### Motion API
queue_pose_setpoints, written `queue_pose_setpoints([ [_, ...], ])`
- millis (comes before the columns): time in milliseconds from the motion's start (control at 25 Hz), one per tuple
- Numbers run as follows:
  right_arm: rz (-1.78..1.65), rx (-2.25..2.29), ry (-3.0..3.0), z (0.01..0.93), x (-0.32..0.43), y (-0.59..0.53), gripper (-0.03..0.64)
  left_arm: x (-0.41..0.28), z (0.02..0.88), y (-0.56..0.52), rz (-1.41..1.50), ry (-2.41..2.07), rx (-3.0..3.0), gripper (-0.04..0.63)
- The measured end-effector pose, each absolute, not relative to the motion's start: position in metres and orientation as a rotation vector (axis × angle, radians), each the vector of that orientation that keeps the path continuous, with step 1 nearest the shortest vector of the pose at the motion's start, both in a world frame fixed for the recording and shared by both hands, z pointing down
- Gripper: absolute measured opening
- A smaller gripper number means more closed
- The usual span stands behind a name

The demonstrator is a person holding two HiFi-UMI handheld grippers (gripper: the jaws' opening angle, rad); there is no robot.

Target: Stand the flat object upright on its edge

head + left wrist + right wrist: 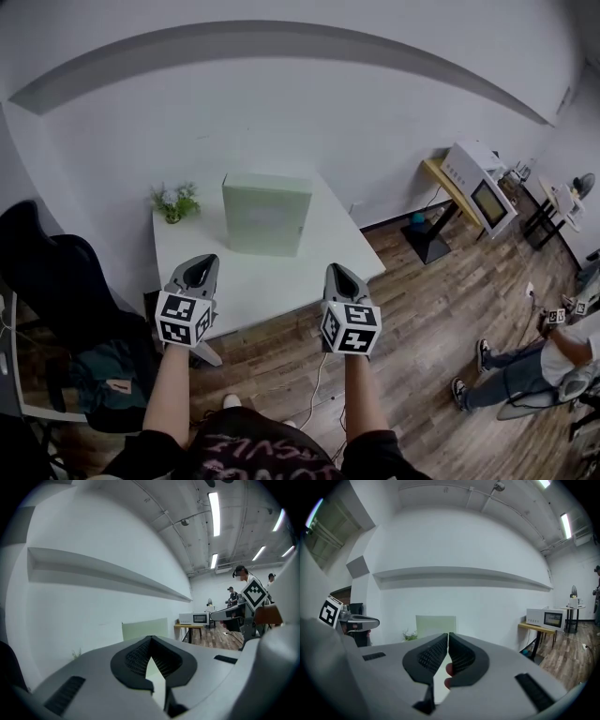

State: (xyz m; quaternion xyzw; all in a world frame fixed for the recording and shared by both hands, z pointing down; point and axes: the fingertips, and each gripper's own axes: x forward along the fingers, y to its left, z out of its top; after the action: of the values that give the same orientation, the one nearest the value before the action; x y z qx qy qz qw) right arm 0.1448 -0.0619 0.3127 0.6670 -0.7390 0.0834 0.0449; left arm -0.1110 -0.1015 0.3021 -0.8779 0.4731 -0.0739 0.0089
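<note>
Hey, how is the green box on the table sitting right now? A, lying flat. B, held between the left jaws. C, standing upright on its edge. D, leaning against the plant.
C: the box stands upright on the table, apart from the plant and from the left gripper and right gripper.

Hand-held gripper [150,639] closed, pale box [144,629] apparently upright

Bright, even light from ceiling strips [214,508]; fisheye bending and dark corners at edges.
</note>
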Motion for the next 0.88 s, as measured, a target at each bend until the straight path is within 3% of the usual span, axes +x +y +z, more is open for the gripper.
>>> queue_pose_setpoints([
  [880, 0.234, 2.029, -2.252, 0.314, 0.132, -0.048, 0.028, -0.125, 0.302, -0.088, -0.264, 1.497, -2.722, 0.014],
])
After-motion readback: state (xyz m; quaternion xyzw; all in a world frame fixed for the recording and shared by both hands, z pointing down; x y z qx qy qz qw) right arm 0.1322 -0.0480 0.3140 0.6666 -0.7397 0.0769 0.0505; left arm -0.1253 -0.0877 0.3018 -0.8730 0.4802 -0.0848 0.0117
